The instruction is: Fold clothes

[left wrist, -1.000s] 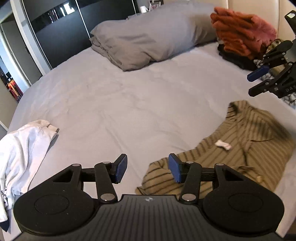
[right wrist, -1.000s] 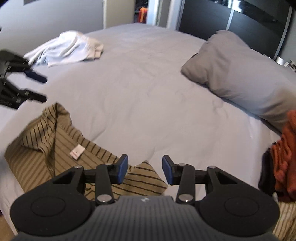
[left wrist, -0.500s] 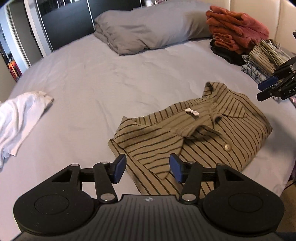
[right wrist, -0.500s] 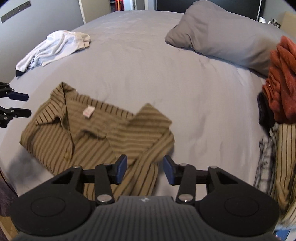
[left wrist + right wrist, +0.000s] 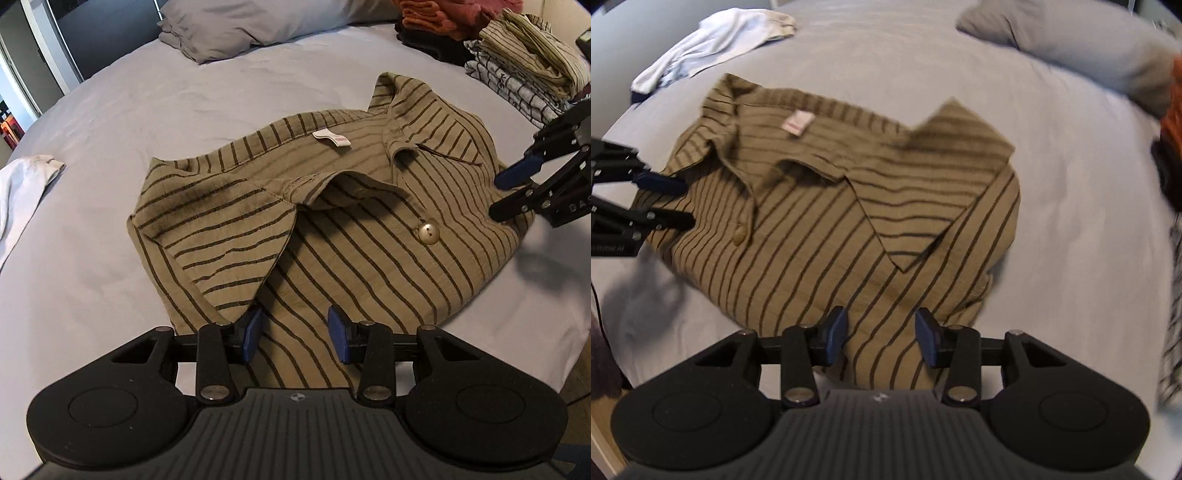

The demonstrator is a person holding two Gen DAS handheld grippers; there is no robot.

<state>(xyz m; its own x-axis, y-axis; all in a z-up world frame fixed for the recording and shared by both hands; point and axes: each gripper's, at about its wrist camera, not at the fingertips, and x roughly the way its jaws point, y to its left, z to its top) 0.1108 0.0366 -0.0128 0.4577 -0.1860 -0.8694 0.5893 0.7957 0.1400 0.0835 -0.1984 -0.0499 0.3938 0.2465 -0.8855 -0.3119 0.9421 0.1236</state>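
Both my tongs dropped closer over the striped shirt (image 5: 369, 229) since half a second ago.
Left tongs (image 5: 295, 334) and right tongs (image 5: 879, 334) released, jaws apart, gripping nothing; shirt lies partly folded on the grey bed (image 5: 155, 96), collar and button up, near the folded pile (image 5: 524, 66).

A bed (image 5: 110, 258) covered by a smooth pale grey sheet. A partly folded olive shirt (image 5: 369, 236) with dark stripes lies flat on it, collar and white label up. A crumpled white garment (image 5: 22, 192) lies well apart at one side. A grey pillow (image 5: 251, 22) sits at the far end, and a stack of folded clothes (image 5: 517, 62) lies near it.
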